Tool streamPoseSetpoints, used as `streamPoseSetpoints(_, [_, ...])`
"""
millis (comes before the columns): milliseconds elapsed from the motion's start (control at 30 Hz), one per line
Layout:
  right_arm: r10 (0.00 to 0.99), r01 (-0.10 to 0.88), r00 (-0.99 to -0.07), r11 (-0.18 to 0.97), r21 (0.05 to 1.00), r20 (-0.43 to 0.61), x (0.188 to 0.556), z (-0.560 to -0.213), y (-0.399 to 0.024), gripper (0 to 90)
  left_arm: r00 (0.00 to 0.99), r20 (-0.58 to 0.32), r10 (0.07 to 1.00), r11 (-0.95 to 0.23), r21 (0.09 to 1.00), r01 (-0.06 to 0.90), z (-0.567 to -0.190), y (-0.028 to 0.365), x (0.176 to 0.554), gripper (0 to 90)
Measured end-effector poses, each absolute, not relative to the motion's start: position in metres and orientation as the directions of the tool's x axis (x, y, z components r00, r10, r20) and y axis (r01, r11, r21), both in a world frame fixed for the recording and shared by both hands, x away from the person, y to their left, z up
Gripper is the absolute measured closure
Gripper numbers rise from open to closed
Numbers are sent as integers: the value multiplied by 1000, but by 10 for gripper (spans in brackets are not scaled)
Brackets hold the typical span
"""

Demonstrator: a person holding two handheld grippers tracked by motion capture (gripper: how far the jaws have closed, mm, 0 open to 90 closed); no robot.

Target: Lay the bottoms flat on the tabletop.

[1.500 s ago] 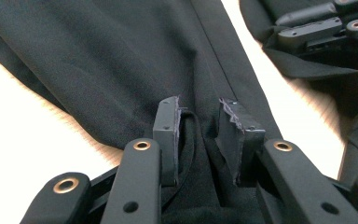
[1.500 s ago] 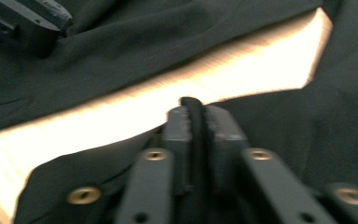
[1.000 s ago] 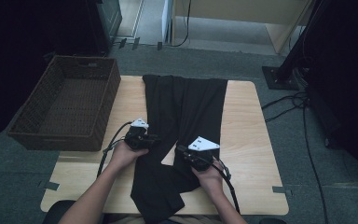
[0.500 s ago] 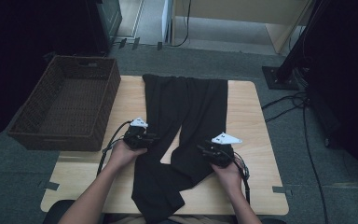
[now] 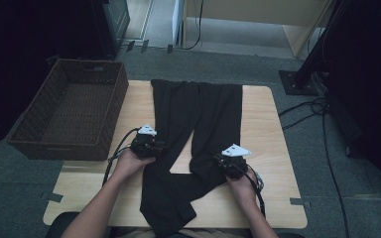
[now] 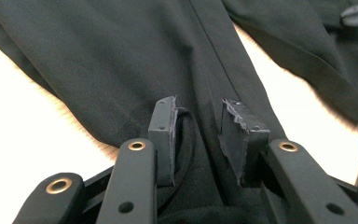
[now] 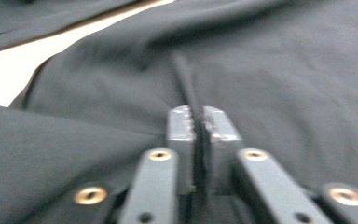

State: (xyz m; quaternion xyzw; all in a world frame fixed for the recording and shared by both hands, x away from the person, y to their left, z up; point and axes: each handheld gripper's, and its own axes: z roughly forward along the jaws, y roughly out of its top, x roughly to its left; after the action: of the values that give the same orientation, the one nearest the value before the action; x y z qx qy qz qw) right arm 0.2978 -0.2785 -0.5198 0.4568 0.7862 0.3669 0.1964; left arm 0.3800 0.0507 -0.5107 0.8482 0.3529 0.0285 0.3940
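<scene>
Your black trousers (image 5: 198, 129) lie flat on the wooden bench (image 5: 268, 129), waistband at the far edge, the two legs running back toward you; the leg on your left reaches the near edge and its end is folded over there. To the left of the bench stands a dark wicker basket (image 5: 39, 144), rim level with the benchtop, and nothing shows inside it.

Your left gripper (image 6: 198, 121) sits on the left trouser leg about halfway down. Its jaws stand apart with a raised fold of the cloth between them; the fabric brushes the left pad, but the pads are not pressing it. Your left hand (image 5: 129, 163) holds it at the leg's outer edge.

Your right gripper (image 7: 199, 122) rests on the right leg near its lower end. Its jaws have just closed and now stand together, pinching a thin ridge of the black cloth.
</scene>
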Motion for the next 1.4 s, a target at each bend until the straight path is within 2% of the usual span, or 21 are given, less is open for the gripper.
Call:
streamPoseSetpoints(267, [906, 625, -422, 269, 733, 28, 332, -516, -313, 850, 749, -229, 621, -438, 691, 575, -511, 51, 380, 660])
streamPoseSetpoints(467, [935, 656, -353, 227, 720, 27, 363, -515, -327, 870, 750, -233, 619, -436, 692, 575, -511, 52, 380, 660])
streamPoseSetpoints(567, [938, 669, -346, 242, 703, 7, 370, -512, -330, 872, 750, -235, 618, -435, 693, 575, -512, 52, 380, 660])
streamPoseSetpoints(700, [931, 643, -362, 220, 734, 38, 360, -499, -325, 762, 750, -236, 618, -433, 693, 576, -512, 52, 380, 660])
streamPoseSetpoints(900, [888, 565, -455, 229, 793, 68, 321, -477, -299, 705, 749, -233, 621, -433, 694, 575, -512, 52, 379, 656])
streamPoseSetpoints(1033, [865, 554, -497, 263, 790, 61, 296, -486, -281, 668, 749, -232, 621, -433, 694, 575, -512, 52, 379, 655])
streamPoseSetpoints(1233, [861, 617, -495, 250, 746, 121, 282, -513, -269, 591, 750, -232, 620, -432, 697, 573, -512, 52, 379, 654])
streamPoseSetpoints(1333, [855, 598, -510, 270, 754, 98, 280, -519, -262, 592, 750, -230, 620, -433, 696, 572, -512, 52, 379, 654])
streamPoseSetpoints(1400, [860, 581, -506, 285, 763, 65, 281, -520, -258, 659, 751, -227, 620, -436, 696, 570, -512, 52, 378, 654])
